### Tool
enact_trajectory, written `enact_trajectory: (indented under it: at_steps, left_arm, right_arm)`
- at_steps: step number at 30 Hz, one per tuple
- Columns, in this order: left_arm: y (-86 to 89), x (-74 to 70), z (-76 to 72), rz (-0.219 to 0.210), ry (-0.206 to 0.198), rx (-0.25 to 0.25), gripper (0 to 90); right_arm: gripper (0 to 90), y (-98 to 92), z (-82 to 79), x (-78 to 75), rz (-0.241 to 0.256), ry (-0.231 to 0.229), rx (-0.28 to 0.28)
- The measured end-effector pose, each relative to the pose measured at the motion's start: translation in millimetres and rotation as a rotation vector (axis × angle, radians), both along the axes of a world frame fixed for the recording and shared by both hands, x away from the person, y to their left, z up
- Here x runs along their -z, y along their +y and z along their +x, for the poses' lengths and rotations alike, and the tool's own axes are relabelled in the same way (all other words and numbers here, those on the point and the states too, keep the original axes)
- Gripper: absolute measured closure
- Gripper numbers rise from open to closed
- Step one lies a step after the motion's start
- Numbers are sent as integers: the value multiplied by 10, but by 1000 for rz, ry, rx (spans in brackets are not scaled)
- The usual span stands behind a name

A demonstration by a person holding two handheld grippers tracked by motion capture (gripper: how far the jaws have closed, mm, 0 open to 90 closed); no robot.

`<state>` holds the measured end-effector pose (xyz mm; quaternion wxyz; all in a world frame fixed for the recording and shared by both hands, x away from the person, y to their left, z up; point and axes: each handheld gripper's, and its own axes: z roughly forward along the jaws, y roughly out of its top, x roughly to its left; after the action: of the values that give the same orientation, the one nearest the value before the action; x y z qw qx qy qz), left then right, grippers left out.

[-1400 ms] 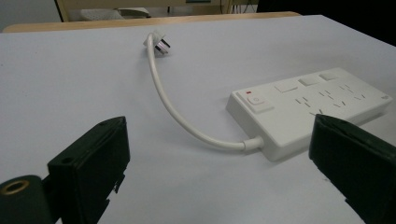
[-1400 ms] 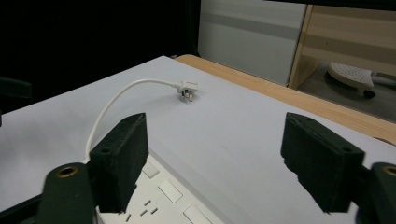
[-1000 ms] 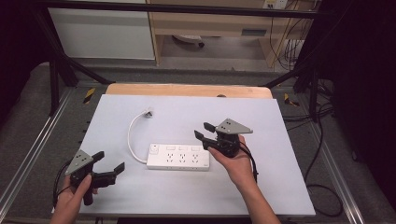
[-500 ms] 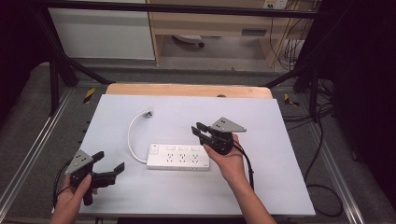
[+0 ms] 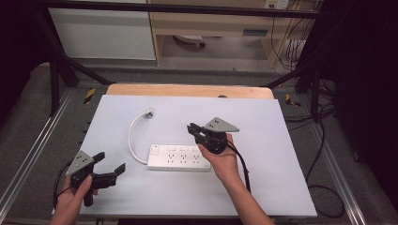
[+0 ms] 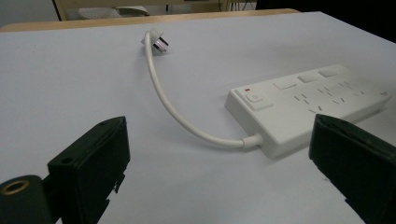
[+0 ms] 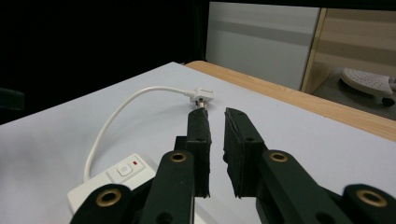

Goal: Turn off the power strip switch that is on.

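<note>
A white power strip (image 5: 180, 158) lies flat mid-table, its short white cable (image 5: 133, 138) curving back to a plug (image 5: 149, 113) that rests on the mat. My right gripper (image 5: 191, 127) hovers just above the strip's right end, pointing toward the plug (image 7: 201, 95), jaws nearly together with nothing between them (image 7: 215, 114). My left gripper (image 5: 110, 161) is held low at the front left, wide open and empty. Between its jaws (image 6: 219, 126) I see the cable and the strip's switch end (image 6: 254, 98).
The strip lies on a pale blue-grey mat (image 5: 281, 154) over a wooden tabletop (image 5: 187, 90). Metal frame rails (image 5: 28, 154) run along both sides. A black cable (image 5: 244, 166) trails from the right gripper toward the front edge.
The right gripper has drifted left and a little nearer, over the strip's right end, and its jaws have drawn closer together. The left gripper has stayed put.
</note>
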<state>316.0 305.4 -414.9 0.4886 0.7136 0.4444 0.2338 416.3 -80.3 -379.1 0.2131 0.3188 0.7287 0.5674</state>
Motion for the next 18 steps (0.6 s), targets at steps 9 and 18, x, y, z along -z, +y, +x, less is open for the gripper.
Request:
enact_trajectory:
  at_steps: [9, 18]
  left_arm:
    - [2, 0, 1, 1, 0, 0, 51]
    - [-5, 3, 1, -3, 1, 3, 53]
  right_arm:
    - [875, 106, 20, 45, -6, -2, -21]
    - [900, 217, 47, 106, 18, 26, -35]
